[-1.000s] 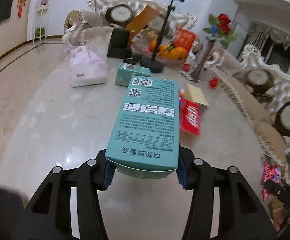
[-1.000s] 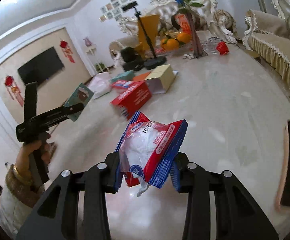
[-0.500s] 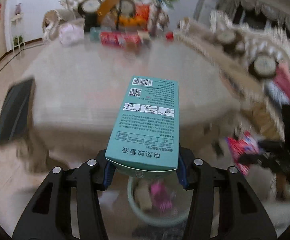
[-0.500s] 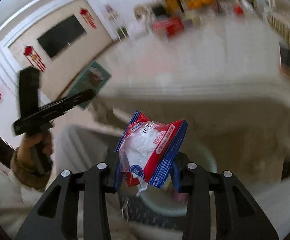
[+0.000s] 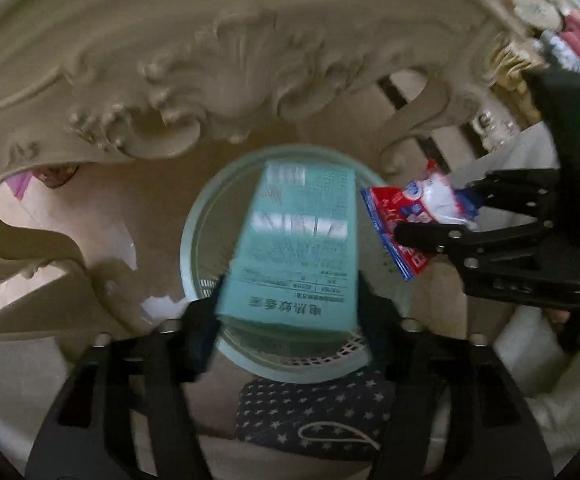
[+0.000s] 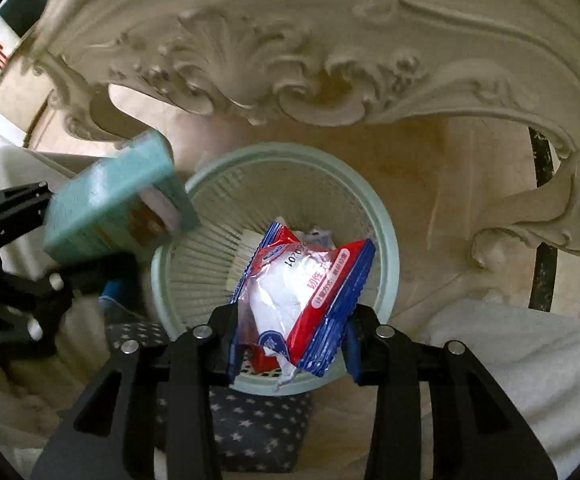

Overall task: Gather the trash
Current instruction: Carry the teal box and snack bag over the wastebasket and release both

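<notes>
Both claws hang over the pale green bin (image 6: 387, 248) so stuff drops in; left claw (image 5: 288, 312) clamps the teal box (image 5: 297, 248); right claw (image 6: 290, 336) pinches the snack wrapper (image 6: 301, 296).

Ornately carved table apron (image 6: 290, 68) over glossy beige floor (image 6: 429, 168).

An ornate carved cream table apron (image 5: 194, 60) arches overhead, its scrolled leg (image 6: 545, 216) curling down at the right, glossy beige floor (image 6: 421, 168) beneath, and a navy star-patterned fabric (image 5: 313, 412) lying at the bottom.
</notes>
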